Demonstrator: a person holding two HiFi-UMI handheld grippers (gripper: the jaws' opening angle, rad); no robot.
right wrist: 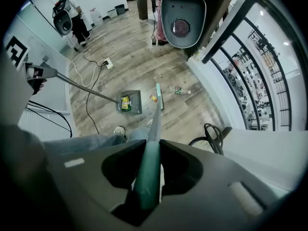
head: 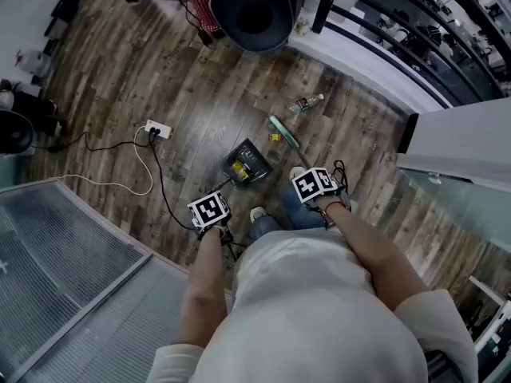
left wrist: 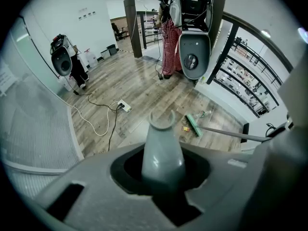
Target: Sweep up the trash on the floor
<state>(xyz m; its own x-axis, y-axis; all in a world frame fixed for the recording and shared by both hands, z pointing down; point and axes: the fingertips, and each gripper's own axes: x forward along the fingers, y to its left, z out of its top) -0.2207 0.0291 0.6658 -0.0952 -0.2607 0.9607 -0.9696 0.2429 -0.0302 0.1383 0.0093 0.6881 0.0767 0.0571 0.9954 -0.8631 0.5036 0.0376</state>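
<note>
In the head view my left gripper (head: 209, 210) is shut on the long handle of a dark dustpan (head: 247, 164), which rests on the wood floor and holds yellow trash. My right gripper (head: 315, 184) is shut on the green broom handle (right wrist: 148, 170). The broom head (head: 283, 130) lies just beyond the pan. A small yellow scrap (head: 274, 137) sits against the broom head, and a plastic bottle (head: 306, 103) lies farther out. In the left gripper view the grey handle top (left wrist: 162, 148) stands between the jaws. The right gripper view shows the dustpan (right wrist: 131, 101), scrap (right wrist: 153, 98) and bottle (right wrist: 179, 90).
A white power strip (head: 158, 129) with trailing cables lies to the left of the pan. A large grey machine (head: 254, 14) stands at the far end. A glass railing and a white ledge (head: 455, 142) bound the right side, and a ribbed panel (head: 64, 270) the left. My shoe (head: 258, 213) is near the pan.
</note>
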